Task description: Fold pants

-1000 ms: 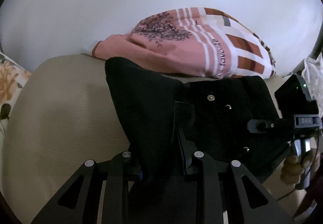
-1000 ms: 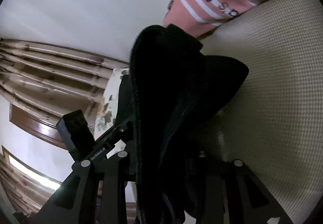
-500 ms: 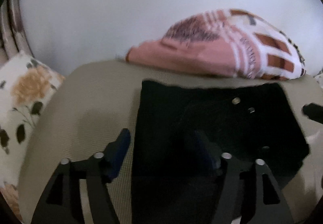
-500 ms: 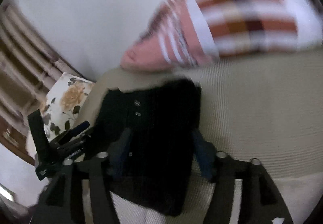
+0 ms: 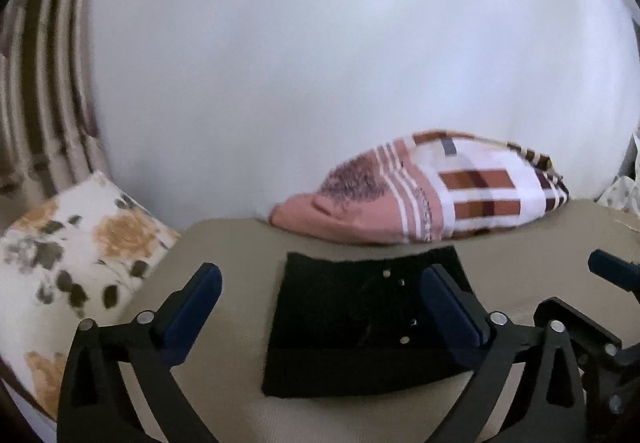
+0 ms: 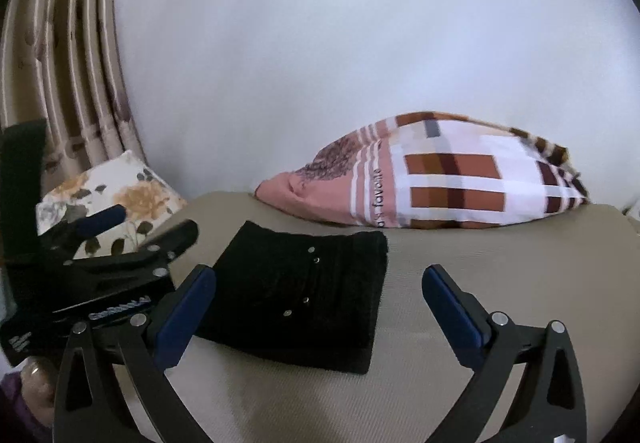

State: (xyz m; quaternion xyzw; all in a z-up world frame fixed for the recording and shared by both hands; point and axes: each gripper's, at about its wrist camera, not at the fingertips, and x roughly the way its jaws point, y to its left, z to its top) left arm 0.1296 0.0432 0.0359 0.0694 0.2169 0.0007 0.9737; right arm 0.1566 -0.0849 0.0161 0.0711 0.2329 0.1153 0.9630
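One pair of black pants [image 5: 360, 327] lies folded on the bed [image 6: 480, 283], four studs showing. Left gripper [image 5: 320, 307] and right gripper [image 6: 320, 303], jaws just opened wide, hold nothing; two pillows behind, blurred.

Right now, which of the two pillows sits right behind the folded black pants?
The pink striped pillow, with brown checks and lettering, lies just behind the black pants. The floral pillow sits off to the left.

Black pants [image 5: 360, 323]; pink-checked pillow [image 5: 440, 195]; floral cushion [image 5: 80, 255]
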